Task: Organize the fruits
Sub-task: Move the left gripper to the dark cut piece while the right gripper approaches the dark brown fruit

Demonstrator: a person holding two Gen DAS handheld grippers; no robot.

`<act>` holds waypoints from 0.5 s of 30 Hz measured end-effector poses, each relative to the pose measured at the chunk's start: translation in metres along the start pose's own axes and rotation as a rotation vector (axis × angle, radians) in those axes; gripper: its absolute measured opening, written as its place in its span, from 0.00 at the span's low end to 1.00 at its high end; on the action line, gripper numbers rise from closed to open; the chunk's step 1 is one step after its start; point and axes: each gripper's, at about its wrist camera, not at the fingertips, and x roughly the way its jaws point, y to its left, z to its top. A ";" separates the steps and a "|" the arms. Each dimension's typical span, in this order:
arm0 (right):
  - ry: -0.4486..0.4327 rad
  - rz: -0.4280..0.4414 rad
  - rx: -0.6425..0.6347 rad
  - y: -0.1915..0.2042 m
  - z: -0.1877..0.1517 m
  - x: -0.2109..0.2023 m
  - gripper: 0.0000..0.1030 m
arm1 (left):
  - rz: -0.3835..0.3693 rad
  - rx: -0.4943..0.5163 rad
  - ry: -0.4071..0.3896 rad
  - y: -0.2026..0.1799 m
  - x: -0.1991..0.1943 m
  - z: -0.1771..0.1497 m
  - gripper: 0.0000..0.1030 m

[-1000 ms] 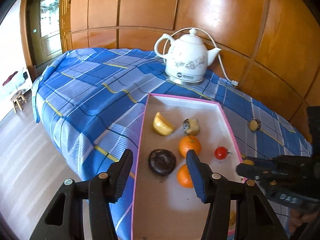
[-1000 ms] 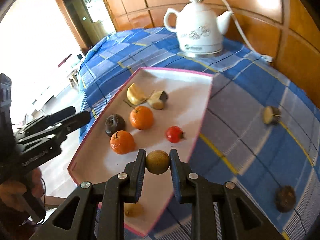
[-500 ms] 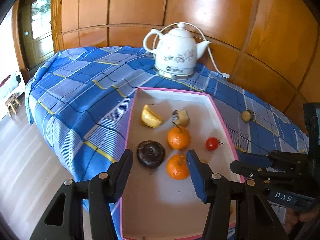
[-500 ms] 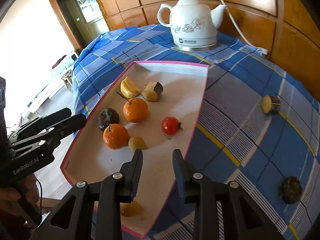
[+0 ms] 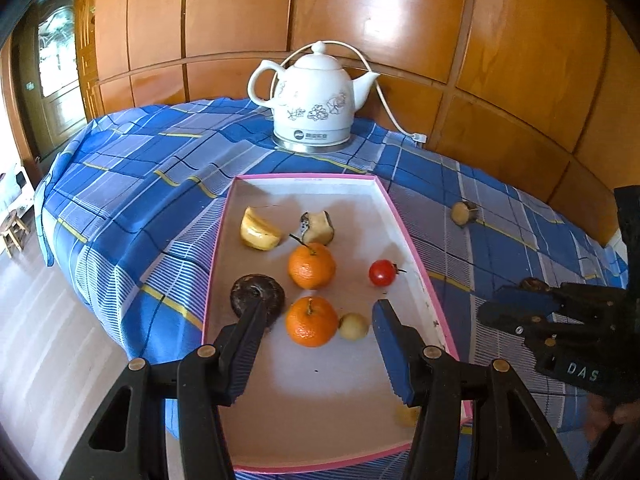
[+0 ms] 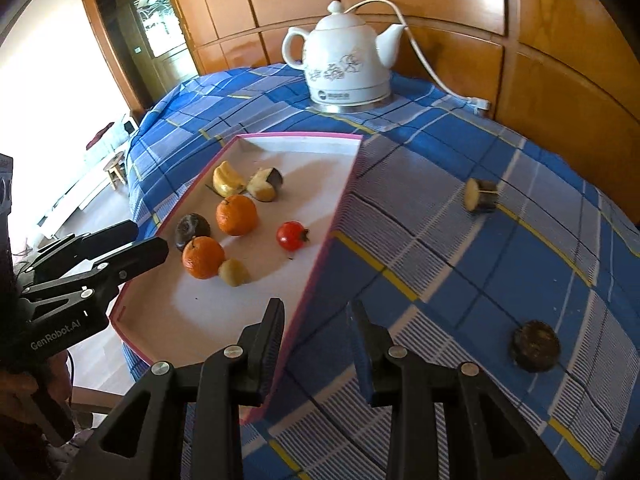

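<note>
Since 1.0 s ago: right tool (image 6: 316,316) released the small yellow-brown fruit (image 6: 234,272), now in the tray (image 6: 300,138) touching the near orange (image 6: 203,257); tool pulled back over the tray's edge, jaws wide, empty. Left tool (image 5: 316,332) wide, empty, above tray. Two pieces (image 6: 480,196) (image 6: 535,346) remain on the table (image 6: 460,264). Risk: round fruit may roll when nudged.

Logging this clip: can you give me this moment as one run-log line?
phase: between picks | right gripper: open, empty, above tray edge | left gripper: open, over tray | small yellow fruit: in tray | on cloth: two dark pieces
</note>
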 end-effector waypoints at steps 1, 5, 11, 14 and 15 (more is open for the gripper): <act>-0.003 -0.007 0.004 -0.003 -0.001 -0.002 0.31 | -0.001 0.002 0.001 -0.001 0.000 0.000 0.55; -0.009 -0.025 0.021 -0.012 -0.002 -0.009 0.32 | -0.005 0.011 0.004 -0.006 0.000 -0.001 0.55; -0.017 -0.069 0.042 -0.033 -0.007 -0.021 0.32 | -0.012 0.027 0.007 -0.012 0.000 0.000 0.55; -0.021 -0.090 0.059 -0.045 -0.008 -0.026 0.32 | -0.016 0.034 0.013 -0.016 0.001 -0.001 0.55; -0.023 -0.097 0.064 -0.049 -0.008 -0.028 0.32 | -0.016 0.036 0.013 -0.017 0.001 -0.001 0.55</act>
